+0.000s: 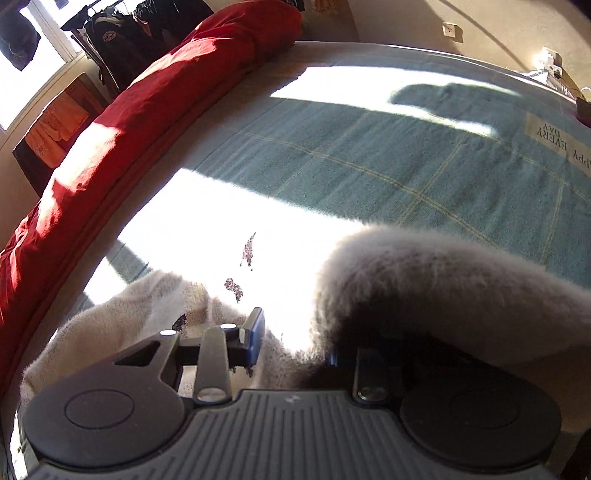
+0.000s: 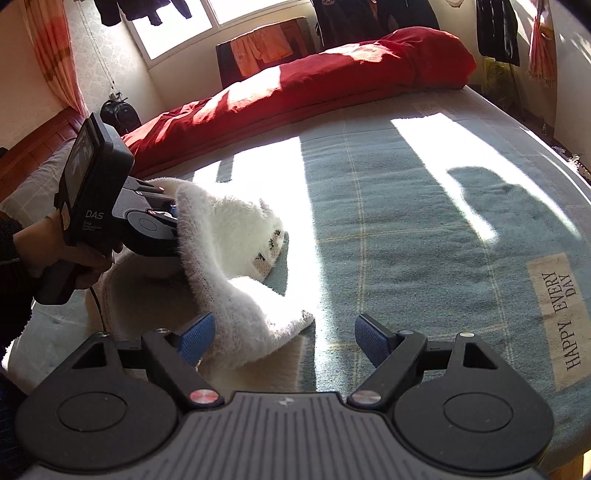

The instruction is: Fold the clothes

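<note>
A white fluffy sweater (image 2: 229, 236) lies bunched on the teal blanket (image 2: 406, 221) of a bed, with small dark patterned patches along one edge. A hand (image 2: 48, 251) holds my left gripper (image 2: 147, 221), which is shut on a raised fold of the sweater. In the left wrist view that fold (image 1: 424, 288) drapes over the right finger of the left gripper (image 1: 295, 347) and hides it; only the left blue pad (image 1: 255, 339) shows. My right gripper (image 2: 284, 325) is open, low over the blanket. Its left pad (image 2: 199, 332) is against the sweater's near corner.
A rolled red duvet (image 2: 332, 81) runs along the far side of the bed. A "HAPPY EVERY DAY" label (image 2: 557, 317) is sewn on the blanket at right. Dark clothes (image 2: 495, 29) hang by the window. Strong sunlight washes out parts of the blanket (image 1: 229, 236).
</note>
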Motion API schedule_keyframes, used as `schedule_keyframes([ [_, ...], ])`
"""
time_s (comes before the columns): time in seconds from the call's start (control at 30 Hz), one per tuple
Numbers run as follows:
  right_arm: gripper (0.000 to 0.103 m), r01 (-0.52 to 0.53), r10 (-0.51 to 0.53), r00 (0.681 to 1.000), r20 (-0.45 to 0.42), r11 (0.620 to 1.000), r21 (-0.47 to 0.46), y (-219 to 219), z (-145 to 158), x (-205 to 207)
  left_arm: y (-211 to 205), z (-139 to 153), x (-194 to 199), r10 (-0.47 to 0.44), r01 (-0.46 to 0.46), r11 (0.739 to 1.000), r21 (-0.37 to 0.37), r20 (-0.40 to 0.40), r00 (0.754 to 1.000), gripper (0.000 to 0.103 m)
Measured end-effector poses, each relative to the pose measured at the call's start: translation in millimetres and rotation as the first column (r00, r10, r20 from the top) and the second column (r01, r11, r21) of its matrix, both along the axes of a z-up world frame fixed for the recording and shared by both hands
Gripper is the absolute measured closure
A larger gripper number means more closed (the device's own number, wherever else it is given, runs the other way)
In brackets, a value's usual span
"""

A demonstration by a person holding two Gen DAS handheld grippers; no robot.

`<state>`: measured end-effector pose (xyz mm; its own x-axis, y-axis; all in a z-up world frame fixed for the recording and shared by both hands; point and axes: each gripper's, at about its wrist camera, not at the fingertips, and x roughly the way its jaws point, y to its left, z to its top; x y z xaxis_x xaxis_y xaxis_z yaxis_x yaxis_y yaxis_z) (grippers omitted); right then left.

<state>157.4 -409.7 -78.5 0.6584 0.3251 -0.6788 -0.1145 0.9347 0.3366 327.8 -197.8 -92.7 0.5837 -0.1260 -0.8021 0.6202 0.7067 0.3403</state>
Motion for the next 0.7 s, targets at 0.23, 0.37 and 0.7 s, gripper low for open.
schedule_keyframes([
  [0.23, 0.017, -0.038, 0.039, 0.999, -0.005, 0.999, 0.028, 18, -3, 19, 2, 5, 6, 0.03, -0.03, 0.999, -0.02, 0.008, 1.0, 0.069],
  [0.37, 0.017, -0.077, 0.078, 0.997, -0.022, 0.996, 0.044, 37, -7, 28, 2, 8, 9, 0.047, -0.046, 0.998, -0.03, 0.013, 0.999, 0.084],
  [0.7, 0.017, -0.092, 0.093, 0.995, -0.025, 0.996, 0.021, 50, -1, 25, 58, 48, 24, 0.178, -0.171, 0.983, -0.067, 0.119, 0.977, 0.089],
])
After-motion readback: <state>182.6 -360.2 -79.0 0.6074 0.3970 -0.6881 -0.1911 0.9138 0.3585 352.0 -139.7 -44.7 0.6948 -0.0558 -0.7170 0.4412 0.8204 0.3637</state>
